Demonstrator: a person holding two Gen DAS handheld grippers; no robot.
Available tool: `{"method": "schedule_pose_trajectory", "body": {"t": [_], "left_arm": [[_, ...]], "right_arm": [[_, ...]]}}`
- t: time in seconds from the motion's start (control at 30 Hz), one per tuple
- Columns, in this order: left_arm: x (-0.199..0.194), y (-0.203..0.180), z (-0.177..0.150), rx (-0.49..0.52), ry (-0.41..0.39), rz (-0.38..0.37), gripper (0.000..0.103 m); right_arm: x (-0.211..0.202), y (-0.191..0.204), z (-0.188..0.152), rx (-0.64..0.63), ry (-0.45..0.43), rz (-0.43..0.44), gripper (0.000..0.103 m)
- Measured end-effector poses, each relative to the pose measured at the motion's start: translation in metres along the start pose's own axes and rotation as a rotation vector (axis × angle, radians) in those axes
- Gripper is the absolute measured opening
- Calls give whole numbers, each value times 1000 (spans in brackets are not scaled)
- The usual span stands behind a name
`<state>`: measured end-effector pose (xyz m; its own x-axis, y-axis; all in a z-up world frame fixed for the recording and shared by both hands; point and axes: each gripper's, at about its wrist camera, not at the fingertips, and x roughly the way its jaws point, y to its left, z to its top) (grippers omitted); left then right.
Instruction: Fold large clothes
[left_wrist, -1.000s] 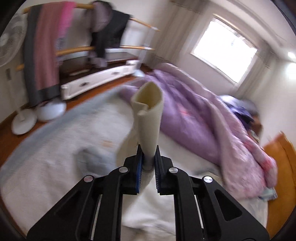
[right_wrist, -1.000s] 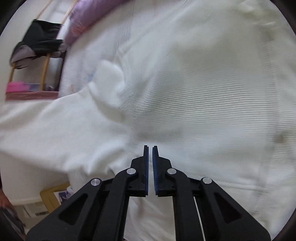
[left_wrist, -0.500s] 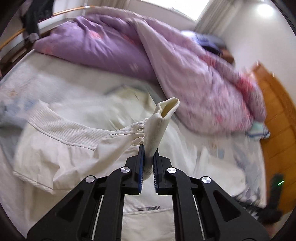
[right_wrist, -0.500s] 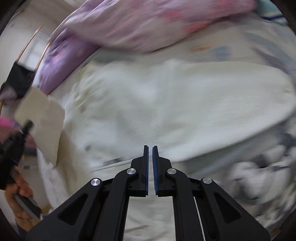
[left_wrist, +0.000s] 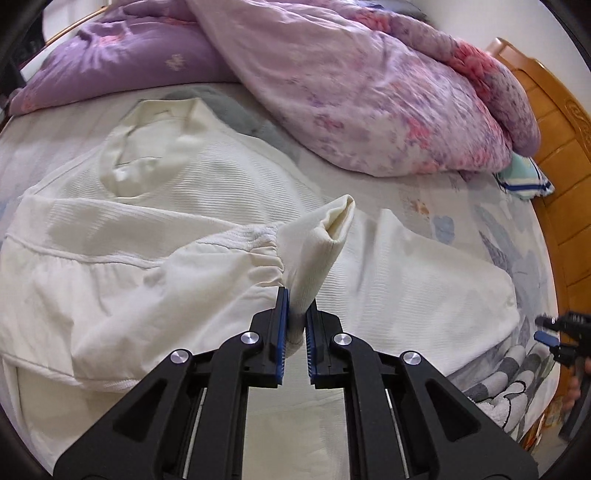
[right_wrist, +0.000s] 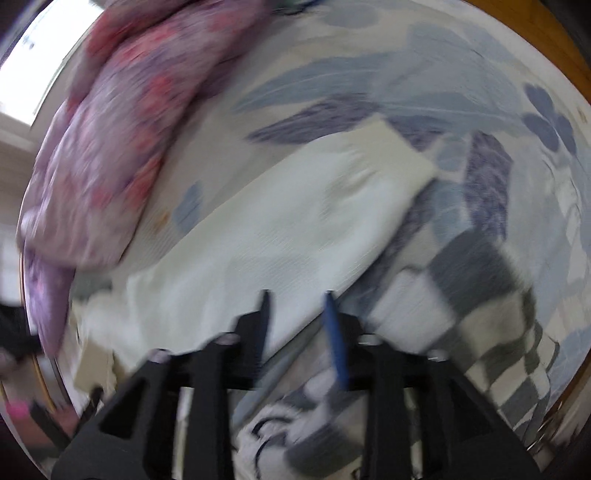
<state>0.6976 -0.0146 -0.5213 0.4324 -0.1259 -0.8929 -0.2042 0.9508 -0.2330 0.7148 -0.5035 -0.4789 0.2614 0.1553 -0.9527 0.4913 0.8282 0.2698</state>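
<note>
A large cream-white sweater lies spread on the bed, collar at the far left. My left gripper is shut on the ribbed cuff of one sleeve and holds it over the sweater's body. In the blurred right wrist view, my right gripper is open above the other sleeve, whose cuff lies flat on the patterned sheet. The right gripper also shows small at the far right edge of the left wrist view.
A purple and pink floral duvet is heaped along the far side of the bed. A wooden headboard stands at the right. The bed sheet has blue leaf prints, with a grey checked blanket near the front.
My left gripper has carried the cuff lower and across over the sweater's body. My right gripper has opened and swung to the other sleeve.
</note>
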Motion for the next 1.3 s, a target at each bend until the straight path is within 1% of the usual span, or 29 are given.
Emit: {"method": "schedule_pose_trajectory", "body": {"t": [0.03,0.1,0.13,0.2,0.23,0.3,0.33,0.37,0.43,0.47,0.5,0.53,0.57,0.6,0.63,0.7,0.73,0.77,0.8,0.83,0.9,0.93,0.97,1.03,1.13,1.17,1.2,1.27,1.3], "left_arm": [[5,-4,0,11,8,7,9],[17,-7,-3,26,47,13,9],[23,-8,-5,29,65,14,9],[37,-10,-9,45,104,23,11],[41,-11,-10,45,117,23,13],[48,-11,-14,43,142,14,16],[48,-11,-15,48,147,15,16],[48,-12,-16,54,151,12,21],[44,-13,-16,58,165,-24,36],[40,-13,-16,59,163,-40,54],[34,-14,-16,62,145,-48,62],[27,-15,-16,70,122,-54,62],[22,-16,-17,77,108,-65,62],[17,-15,-18,80,101,-77,62],[14,-14,-18,75,96,-79,62],[13,-10,-19,58,97,-87,62],[15,-7,-19,43,102,-87,62],[16,-5,-20,29,107,-87,60],[18,-4,-20,24,108,-96,56],[19,-5,-20,23,112,-103,54],[25,-9,-21,28,130,-132,37],[29,-13,-20,35,139,-139,37],[32,-17,-20,43,143,-136,37],[48,-21,-22,32,192,-147,37],[82,-25,-32,54,295,-99,35],[88,-26,-35,66,317,-92,35],[95,-27,-39,79,334,-88,35],[97,-29,-42,102,330,-78,34],[98,-29,-41,100,330,-78,34]], "right_arm": [[3,-8,9,36,-5,-17,46],[11,-20,26,112,1,-13,46],[14,-25,32,135,12,-33,46],[19,-28,46,149,11,-91,46],[24,-28,52,146,19,-140,47],[37,-30,61,142,58,-194,51],[46,-34,64,156,85,-201,52],[54,-39,66,175,104,-192,52],[65,-46,71,199,116,-183,52],[71,-50,72,203,124,-187,52],[76,-57,71,215,133,-166,52],[78,-61,70,227,132,-166,51],[78,-67,68,238,117,-164,38],[73,-72,65,243,81,-137,29],[66,-73,62,240,45,-135,19],[53,-66,56,185,-17,-150,14],[47,-62,54,156,-41,-172,0],[37,-57,49,124,-78,-210,0],[25,-53,45,92,-129,-215,0],[17,-52,43,81,-159,-202,0],[-4,-52,36,64,-226,-154,0],[-9,-49,35,55,-238,-121,0],[-5,-47,41,48,-211,-96,0],[8,-46,47,73,-126,-81,1],[29,-51,49,143,-27,-95,8],[31,-50,50,155,-20,-98,15],[38,-49,54,163,4,-122,18],[46,-48,59,186,31,-110,38],[52,-47,62,198,48,-126,41]]}}
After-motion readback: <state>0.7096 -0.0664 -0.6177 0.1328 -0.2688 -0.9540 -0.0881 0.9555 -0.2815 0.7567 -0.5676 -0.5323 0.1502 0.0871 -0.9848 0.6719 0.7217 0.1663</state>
